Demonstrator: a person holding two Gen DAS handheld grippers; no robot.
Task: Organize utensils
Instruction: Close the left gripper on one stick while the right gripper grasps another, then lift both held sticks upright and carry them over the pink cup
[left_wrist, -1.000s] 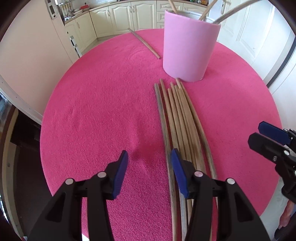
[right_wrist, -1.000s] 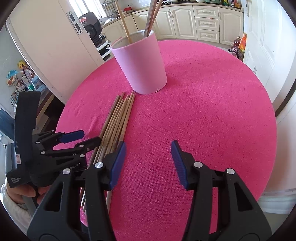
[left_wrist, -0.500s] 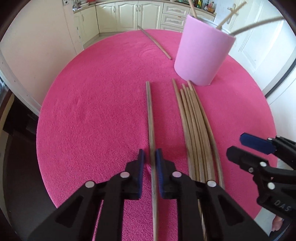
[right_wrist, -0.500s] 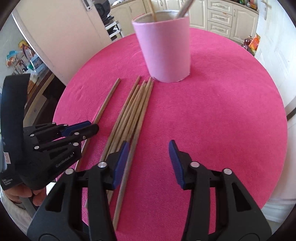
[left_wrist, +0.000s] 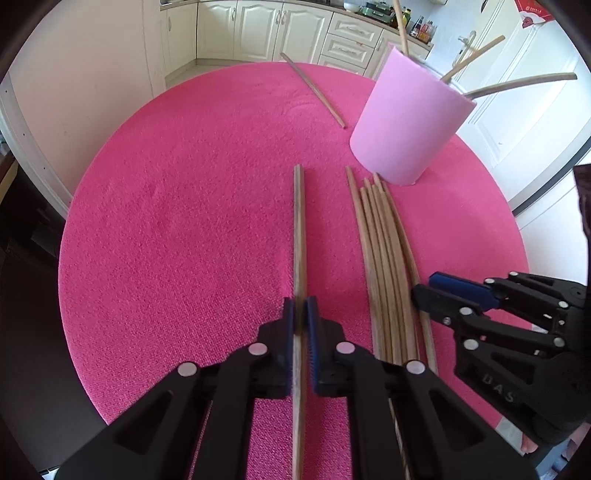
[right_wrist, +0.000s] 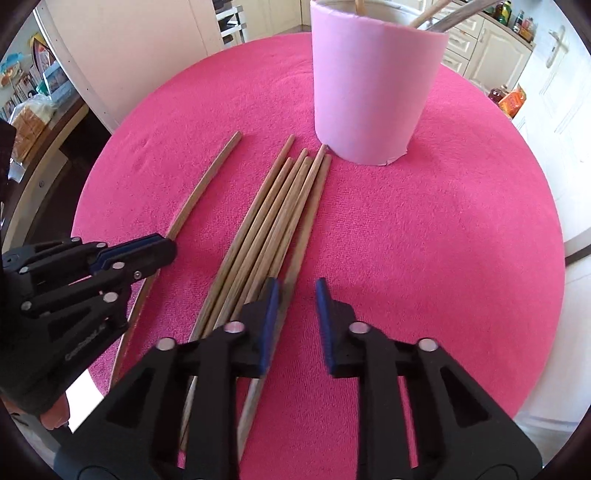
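Observation:
My left gripper (left_wrist: 300, 310) is shut on one long wooden chopstick (left_wrist: 299, 229), apart from the others; it also shows in the right wrist view (right_wrist: 207, 181). Several more chopsticks (left_wrist: 384, 258) lie side by side on the pink round table (left_wrist: 184, 206), their far ends near a pink cup (left_wrist: 406, 122) that holds a few sticks. My right gripper (right_wrist: 295, 295) is open over the near ends of the bundle (right_wrist: 273, 221), with its left finger above the sticks. The cup (right_wrist: 373, 85) stands just beyond the bundle.
One more chopstick (left_wrist: 314, 90) lies alone at the far side of the table, left of the cup. Cream kitchen cabinets (left_wrist: 258, 29) and a white door (left_wrist: 532, 110) stand beyond the table edge.
My left gripper shut on one chopstick and drew it left, away from the bundle. My right gripper moved forward over the bundle toward the cup and narrowed its jaws a little.

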